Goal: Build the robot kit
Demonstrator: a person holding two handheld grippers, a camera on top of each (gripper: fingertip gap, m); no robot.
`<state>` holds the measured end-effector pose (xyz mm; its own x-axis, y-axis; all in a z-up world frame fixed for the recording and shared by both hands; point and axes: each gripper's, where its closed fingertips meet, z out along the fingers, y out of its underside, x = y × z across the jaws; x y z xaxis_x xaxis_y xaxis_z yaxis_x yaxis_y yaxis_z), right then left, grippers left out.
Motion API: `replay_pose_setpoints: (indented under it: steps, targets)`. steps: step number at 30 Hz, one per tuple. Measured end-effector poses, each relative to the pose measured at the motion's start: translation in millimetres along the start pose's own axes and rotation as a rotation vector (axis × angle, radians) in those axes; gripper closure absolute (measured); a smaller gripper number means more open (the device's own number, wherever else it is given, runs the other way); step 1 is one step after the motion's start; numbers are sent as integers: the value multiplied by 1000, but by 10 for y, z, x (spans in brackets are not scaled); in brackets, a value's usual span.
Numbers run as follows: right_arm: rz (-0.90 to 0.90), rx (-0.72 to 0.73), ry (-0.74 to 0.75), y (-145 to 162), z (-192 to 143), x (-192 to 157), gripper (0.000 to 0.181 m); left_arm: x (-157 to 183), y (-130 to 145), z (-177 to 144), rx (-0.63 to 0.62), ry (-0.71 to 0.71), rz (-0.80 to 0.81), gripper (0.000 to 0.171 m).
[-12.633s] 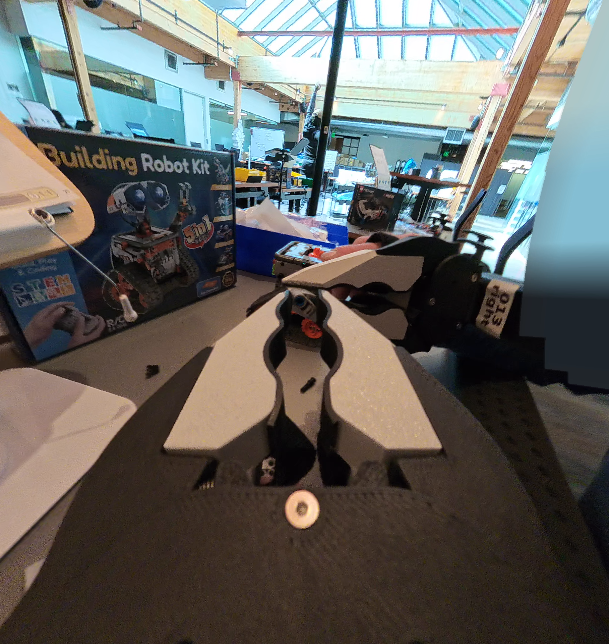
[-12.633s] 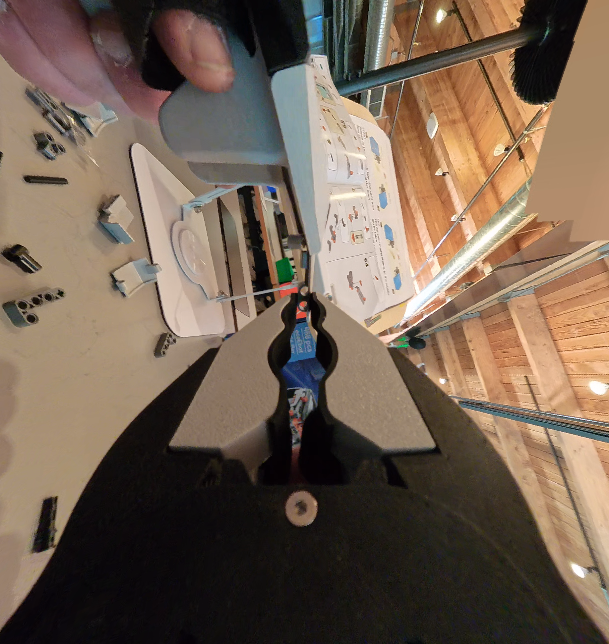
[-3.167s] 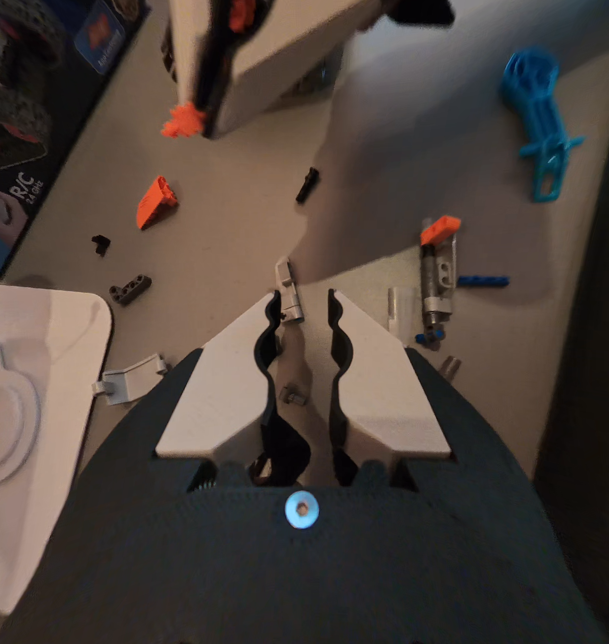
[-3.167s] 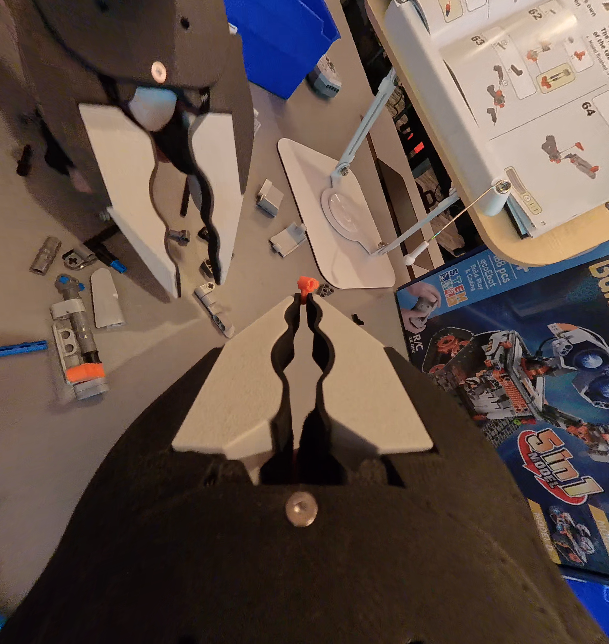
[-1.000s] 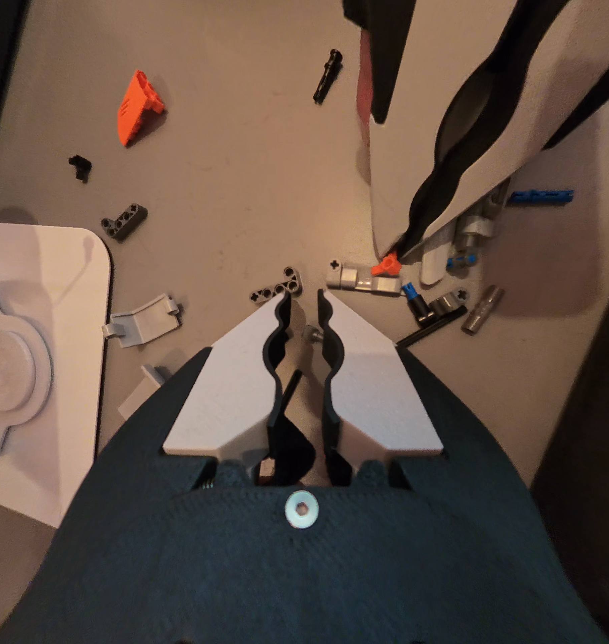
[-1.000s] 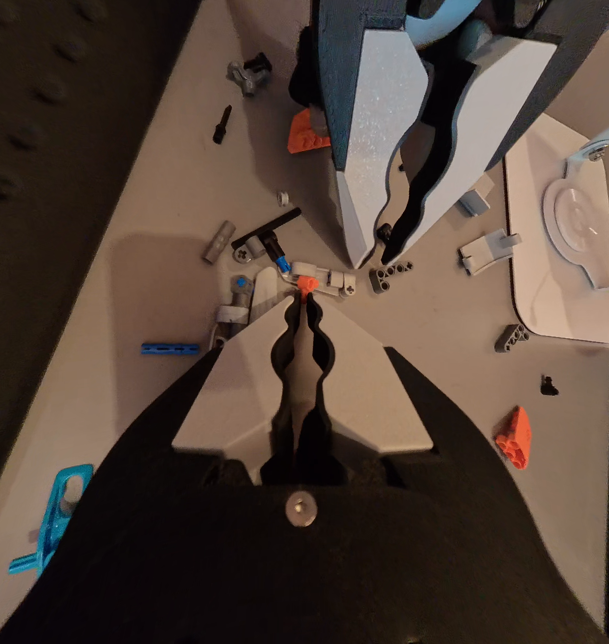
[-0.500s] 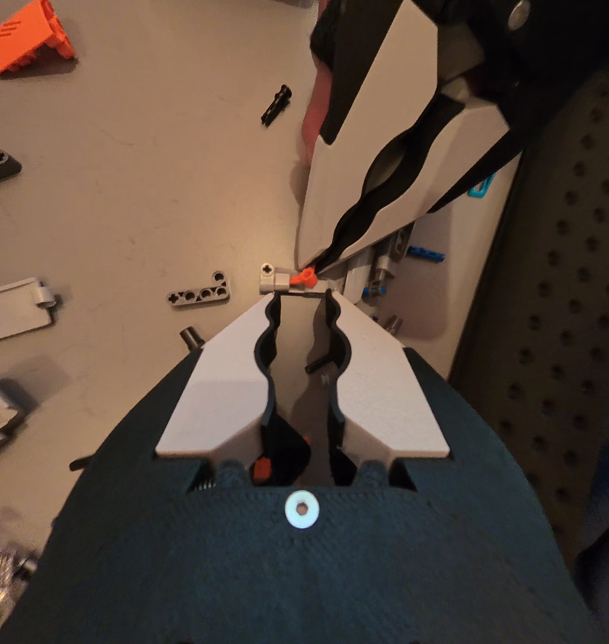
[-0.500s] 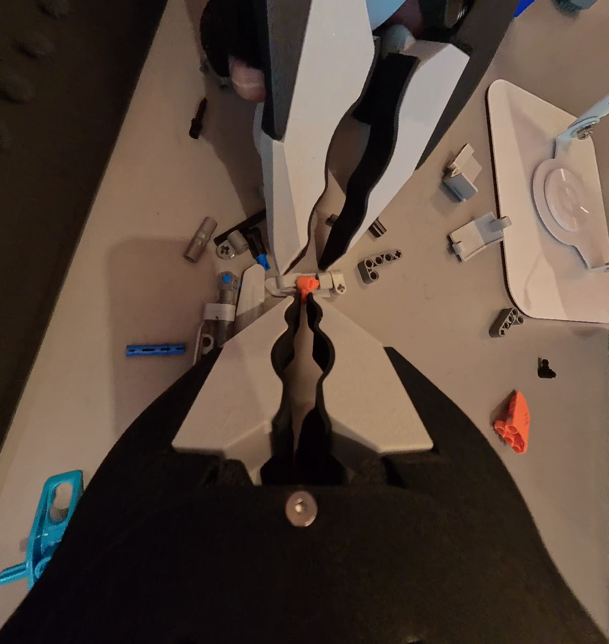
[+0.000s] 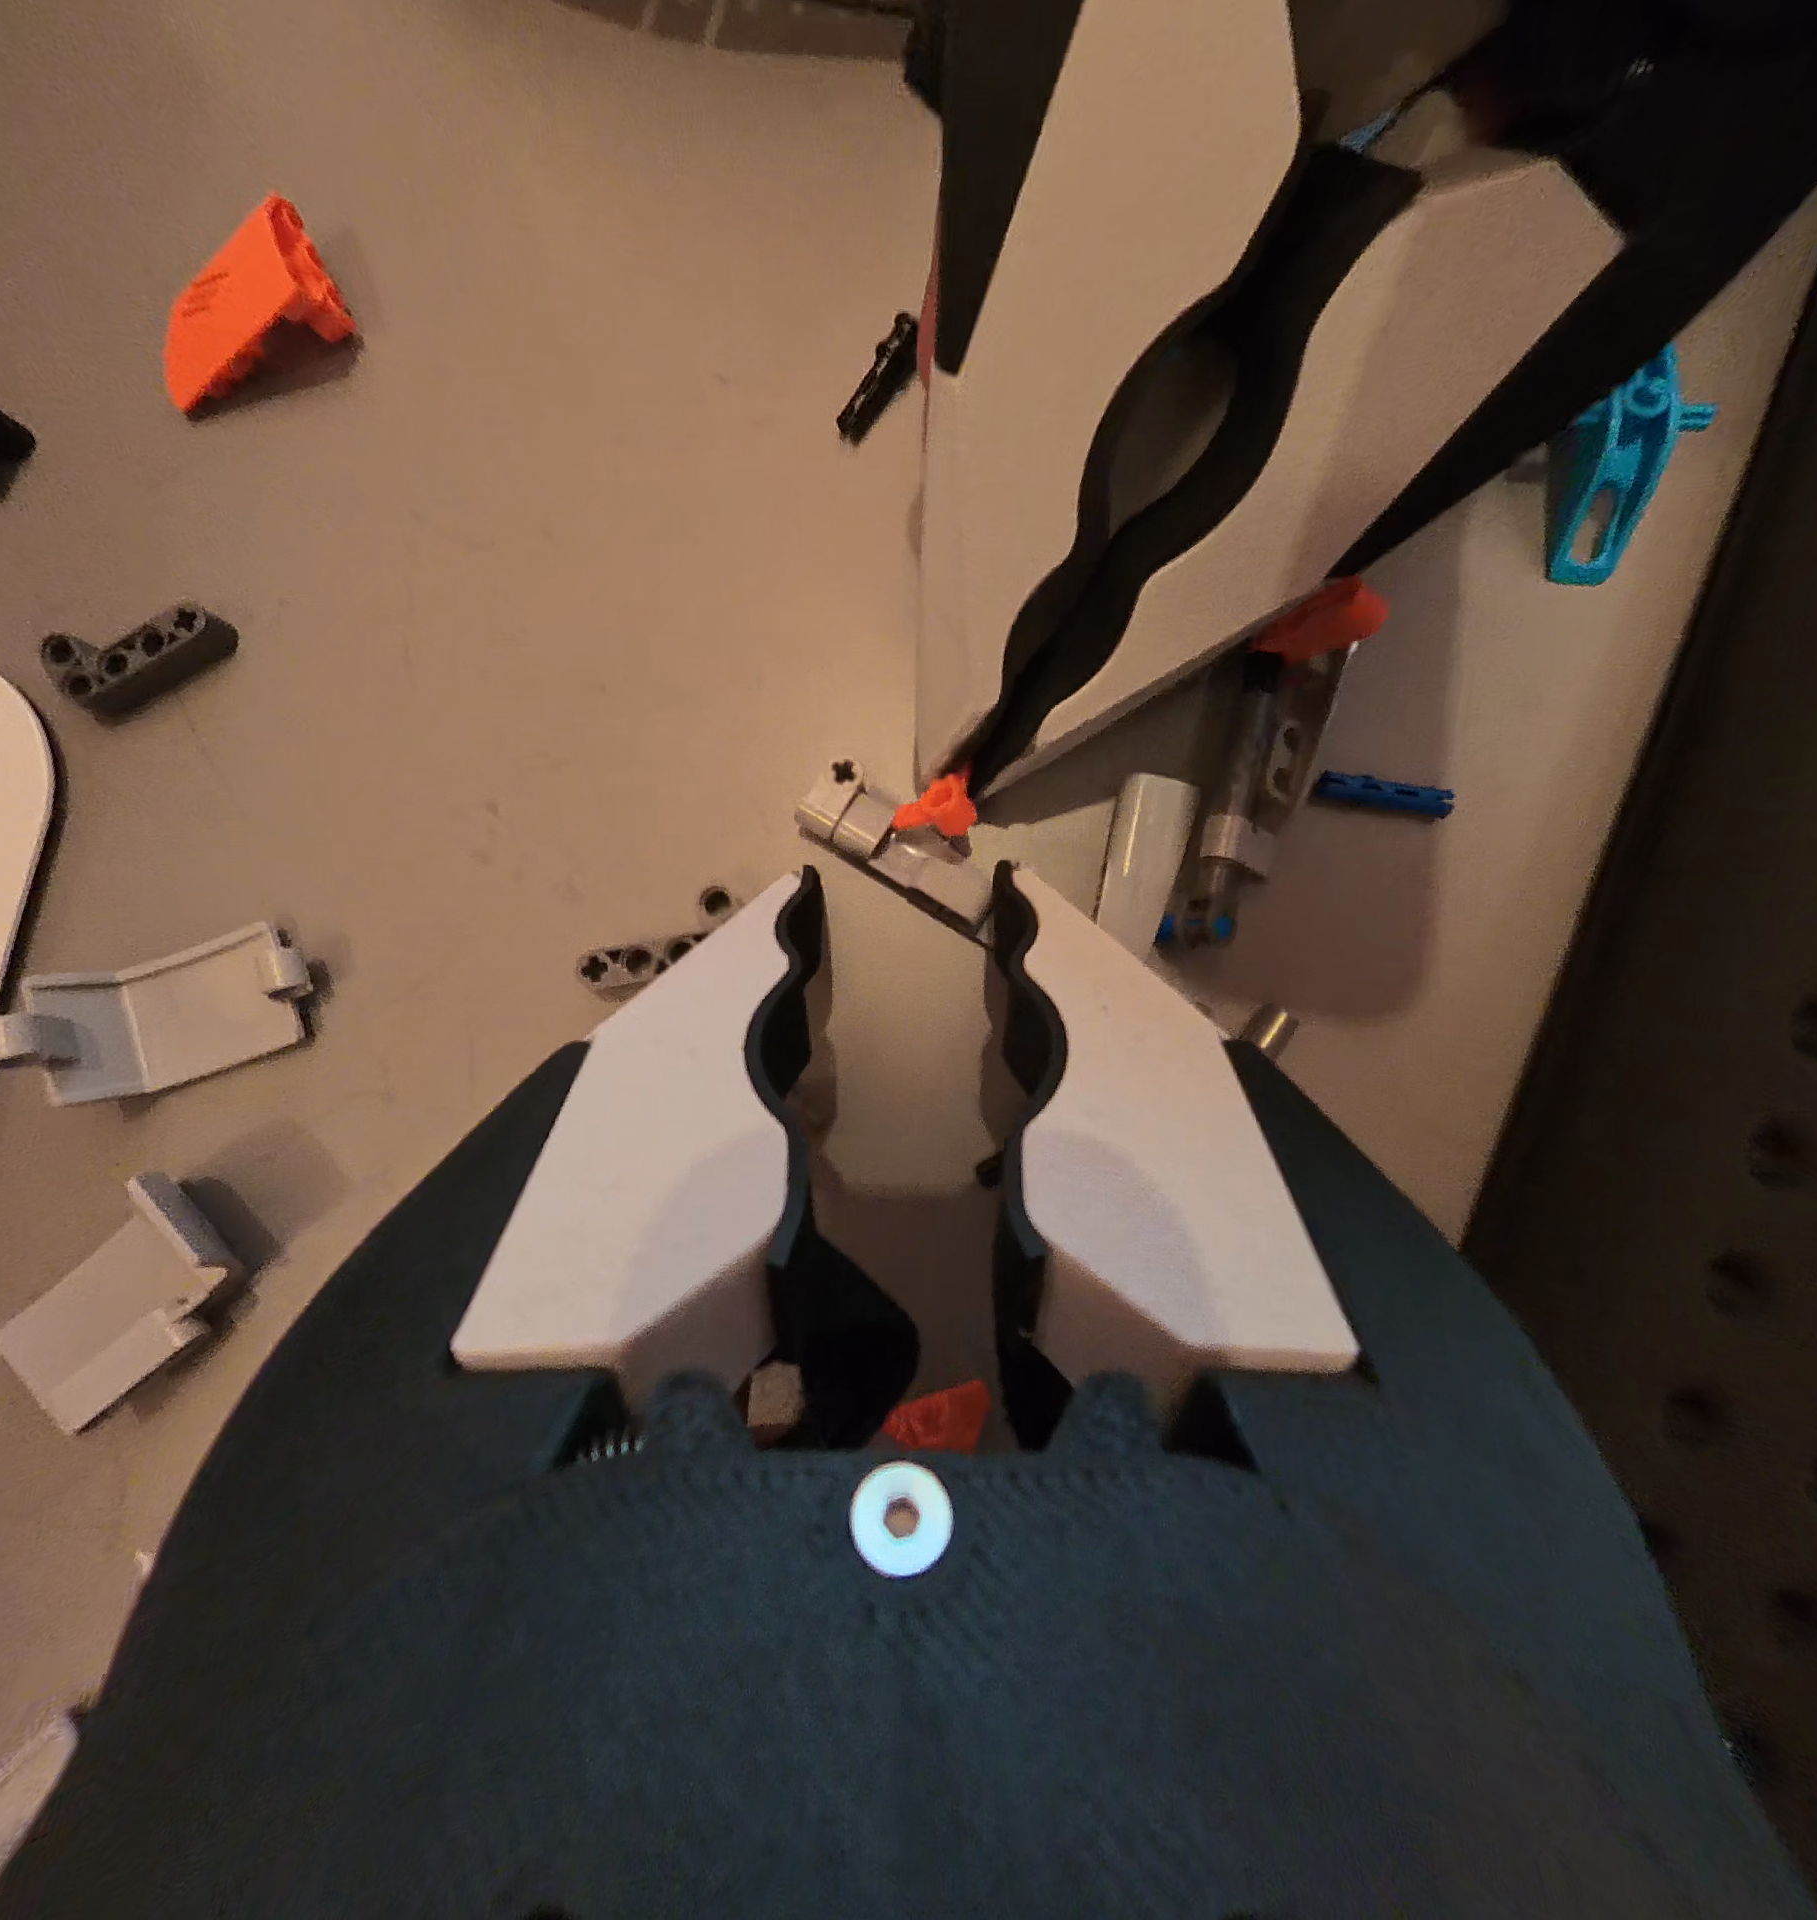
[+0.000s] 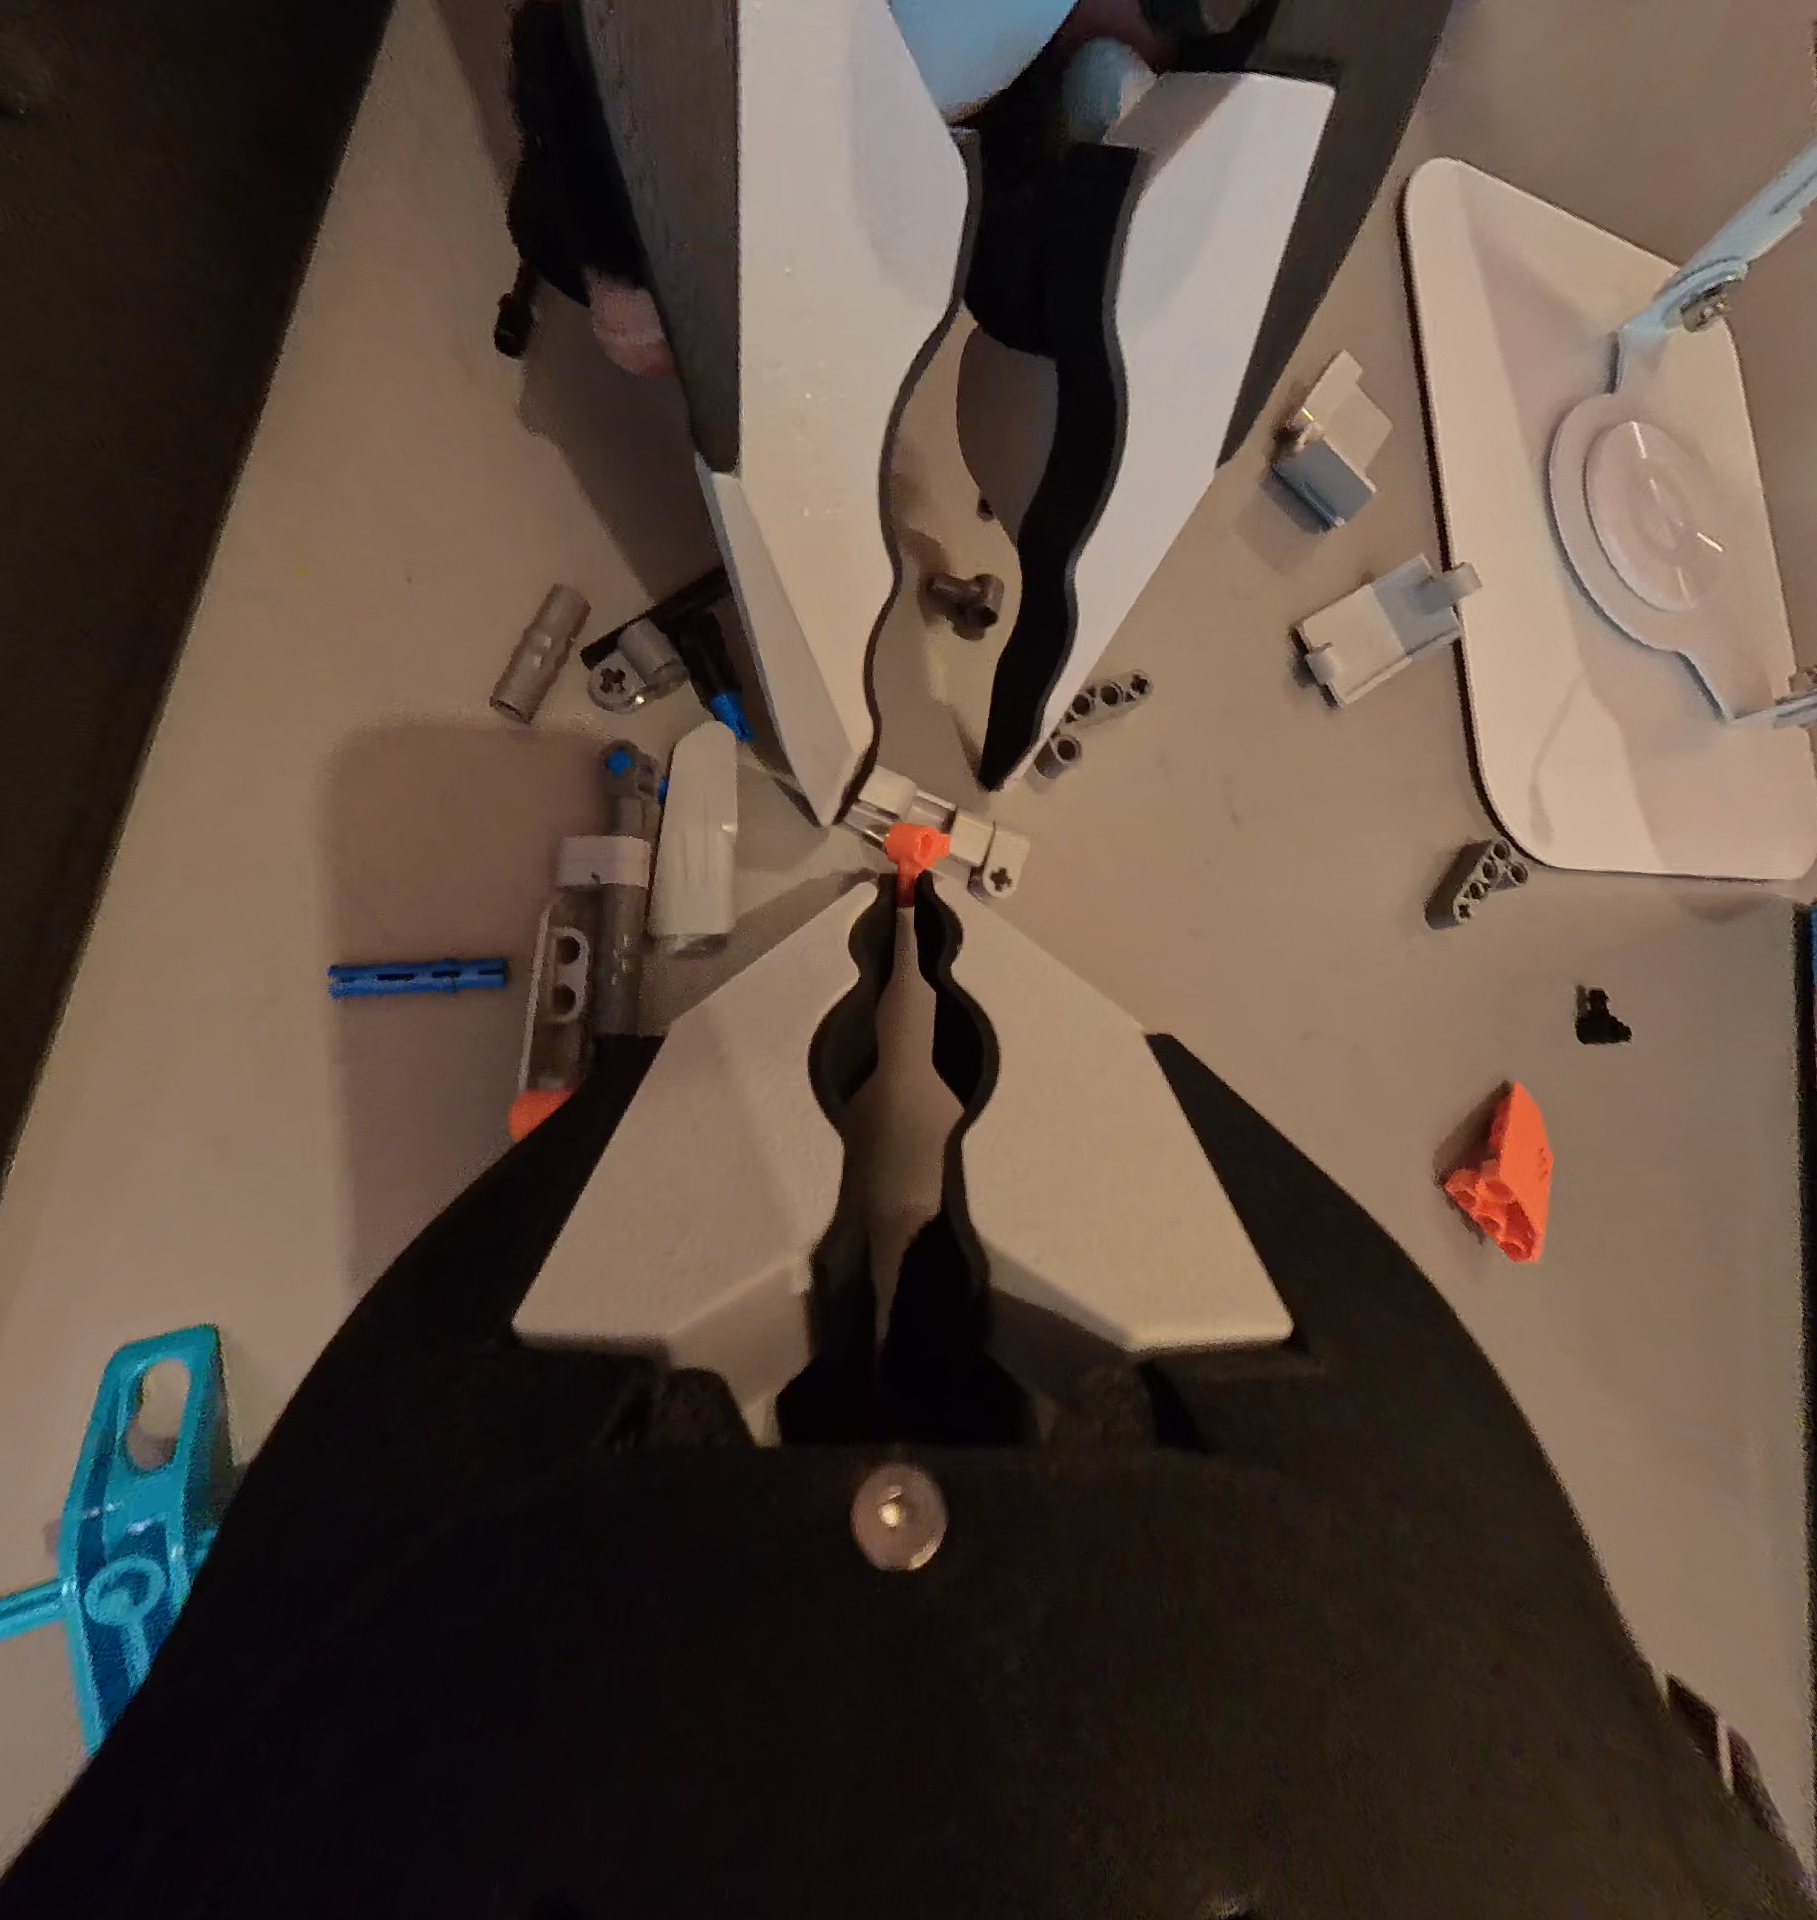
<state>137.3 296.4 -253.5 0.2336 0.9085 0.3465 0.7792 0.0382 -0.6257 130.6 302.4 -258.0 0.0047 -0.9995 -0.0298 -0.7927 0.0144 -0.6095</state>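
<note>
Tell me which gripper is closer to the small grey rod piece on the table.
Right. The right gripper pinches an orange peg pressed against the grey rod piece; the left gripper hangs open around its other end.

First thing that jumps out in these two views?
The two grippers meeting tip to tip over the tan table: the right gripper pinches a small orange pin against a light grey connector piece, while the left gripper stands open just before it. Loose building-kit parts lie around, notably an orange wedge piece.
</note>
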Motion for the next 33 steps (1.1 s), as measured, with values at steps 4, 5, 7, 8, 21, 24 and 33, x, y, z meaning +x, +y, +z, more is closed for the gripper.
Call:
replay_pose_setpoints:
  steps: [4,5,7,8,21,24,33]
  targets:
    - [26,-4,9,60,-105,55,181,-75,-100,-55,-1,-35,140,138]
    - [32,-3,8,74,-125,61,181,-80,-136,-58,-1,-28,173,138]
    - [37,-9,9,102,-144,70,181,-111,-171,-34,-31,0,217,138]
    - [37,-11,11,111,-147,73,181,-103,-185,-18,-44,33,228,138]
    - [43,-18,6,161,-161,84,181,-125,-131,105,-145,138,265,155]
    - [72,-9,22,158,-189,139,181,-175,-184,84,-70,57,279,155]
    - [170,6,-29,137,-258,126,181,-348,-596,-441,333,-477,534,155]
